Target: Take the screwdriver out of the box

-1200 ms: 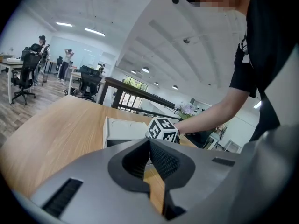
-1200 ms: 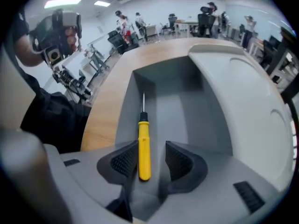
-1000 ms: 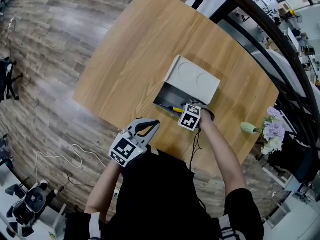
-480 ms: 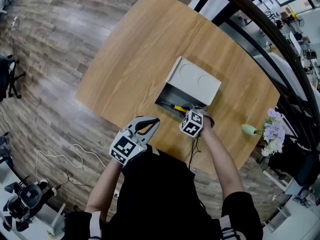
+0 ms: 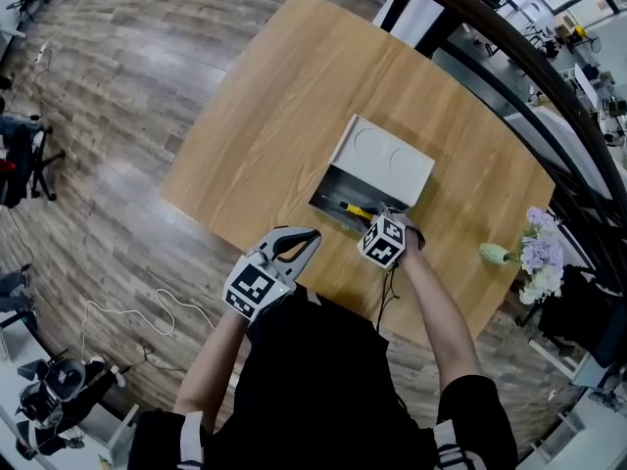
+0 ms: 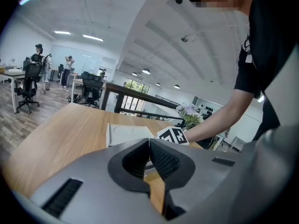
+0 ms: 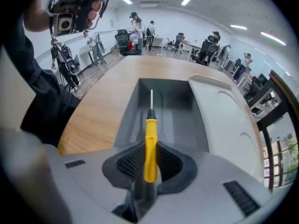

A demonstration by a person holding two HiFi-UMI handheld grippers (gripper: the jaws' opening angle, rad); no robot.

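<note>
- Hovering nearest the body, the left claw (image 5: 310,237) was pressed tip to tip with nothing in it. It was by the near edge of the counter (image 5: 284,96) and apart from the box.
- Just beyond it, the right claw (image 7: 150,162) pointed steeply down at the near end of the box (image 7: 125,120). Its jaws were closing on the yellow handle of the screwdriver (image 7: 150,129), and the tips appeared to touch the handle on either side.
- The screwdriver was in the box, with its handle at the near wall and its thin shaft pointing away over the grey floor. Whether it had left that floor could not be told.
- The step in hand looked to be securing the grip before the lift. It would go best if the jaws finished closing first, so that the round handle sat centred in the ribbed pads and could not roll or pivot.
- The lift should then go straight up, keeping the shaft from dipping so its tip did not catch a wall.
- The lid (image 5: 384,160) lay open beside the tray, leaving the way up free.
- Farthest off, the flowers (image 5: 534,258) stood at the counter's edge, well apart from the work.
</note>
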